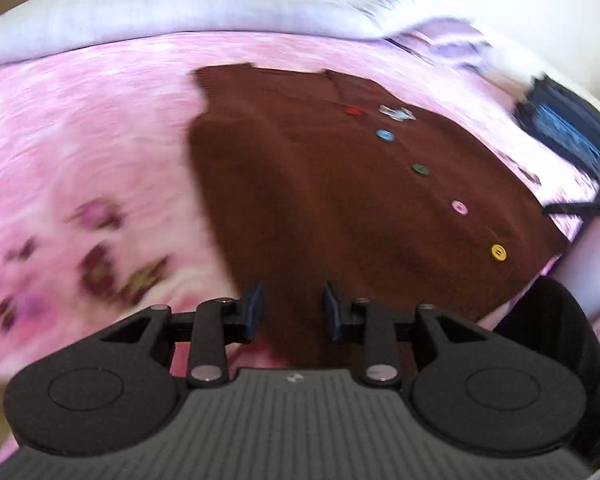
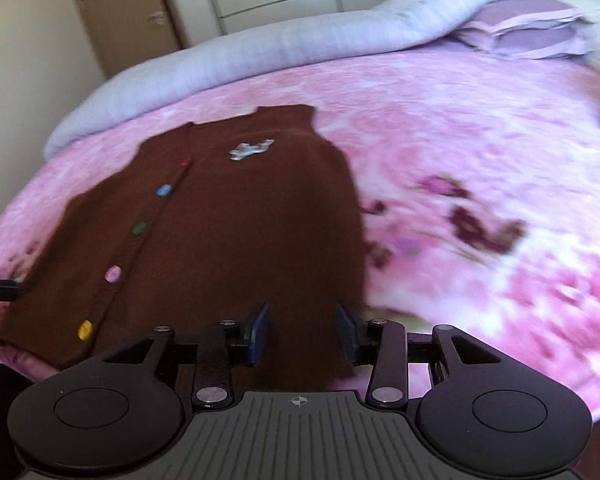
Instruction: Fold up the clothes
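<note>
A brown sleeveless cardigan [image 1: 320,184] [image 2: 236,240] lies flat on a pink floral bedspread [image 1: 80,140] [image 2: 480,140]. A row of coloured buttons [image 1: 420,169] [image 2: 140,228] runs down its front, with a small pale patch [image 1: 396,113] [image 2: 250,149] near the chest. My left gripper [image 1: 294,304] hovers open over the garment's lower left part, brown fabric showing between its blue pads [image 1: 254,304]. My right gripper [image 2: 303,326] is open too, over the lower right part near the side edge. Both views are motion-blurred.
A rolled lilac duvet [image 2: 260,48] lies along the bed's far side, with a purple pillow [image 2: 528,28] at its head. Wardrobe doors [image 2: 140,8] stand behind. A dark blue object [image 1: 560,132] rests on the bed's right corner. A dark sleeve [image 1: 560,320] is close by.
</note>
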